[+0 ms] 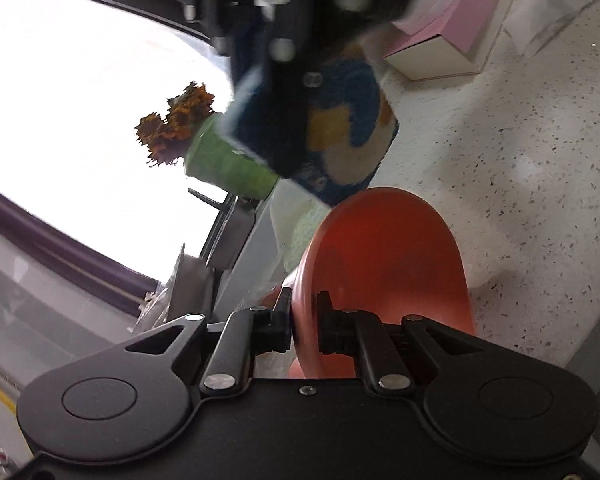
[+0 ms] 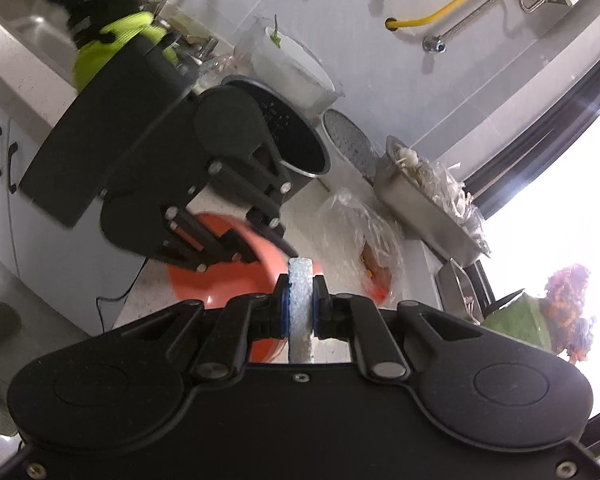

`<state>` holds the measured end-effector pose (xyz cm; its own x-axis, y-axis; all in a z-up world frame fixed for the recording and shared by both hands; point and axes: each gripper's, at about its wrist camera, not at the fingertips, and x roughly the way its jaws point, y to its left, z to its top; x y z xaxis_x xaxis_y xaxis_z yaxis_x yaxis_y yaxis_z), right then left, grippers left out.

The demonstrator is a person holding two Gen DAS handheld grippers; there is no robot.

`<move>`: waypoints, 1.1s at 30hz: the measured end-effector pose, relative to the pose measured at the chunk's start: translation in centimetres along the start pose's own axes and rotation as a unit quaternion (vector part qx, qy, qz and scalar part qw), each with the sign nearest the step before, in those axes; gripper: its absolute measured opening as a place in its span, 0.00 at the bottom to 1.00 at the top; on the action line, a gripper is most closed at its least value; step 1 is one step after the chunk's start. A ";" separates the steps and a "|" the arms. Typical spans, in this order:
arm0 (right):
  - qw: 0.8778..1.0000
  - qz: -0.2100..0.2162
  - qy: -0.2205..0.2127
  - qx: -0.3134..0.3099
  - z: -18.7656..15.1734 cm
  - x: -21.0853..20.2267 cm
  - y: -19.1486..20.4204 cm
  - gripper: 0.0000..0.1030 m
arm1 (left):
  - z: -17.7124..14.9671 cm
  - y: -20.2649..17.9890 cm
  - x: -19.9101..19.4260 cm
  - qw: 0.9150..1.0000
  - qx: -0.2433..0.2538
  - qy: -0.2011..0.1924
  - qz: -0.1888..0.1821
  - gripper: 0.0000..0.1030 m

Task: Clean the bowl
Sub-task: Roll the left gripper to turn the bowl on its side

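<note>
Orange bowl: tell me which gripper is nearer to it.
Left. The left gripper is clamped on the orange bowl at its rim; the right gripper, holding a sponge, sits just beside the bowl.

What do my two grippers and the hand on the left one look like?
Both grippers, left and right, are matte black plastic: flat bodies with round raised discs, jointed linkage arms, silver pivot pins and small screws. The right fingers carry blue pads. The left hand wears a neon yellow-green glove with a black cuff under a dark blue sleeve.

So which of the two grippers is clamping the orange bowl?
The left gripper, shut on the orange plastic bowl's rim; the right gripper instead pinches a pale sponge.
</note>
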<state>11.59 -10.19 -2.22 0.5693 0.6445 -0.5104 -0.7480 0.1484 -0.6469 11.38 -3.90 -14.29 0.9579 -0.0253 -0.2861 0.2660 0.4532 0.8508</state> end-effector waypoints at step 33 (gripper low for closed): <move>0.880 -0.064 0.028 0.469 -11.0 2.0 -2.9 0.11 | -0.3 3.1 1.2 0.986 -0.163 0.032 -0.012 0.11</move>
<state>18.63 -17.61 -7.60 0.6649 0.5435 -0.5123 -0.6147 0.7879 0.0382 13.29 -2.23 -12.18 0.9400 0.0111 -0.3409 0.2304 0.7164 0.6586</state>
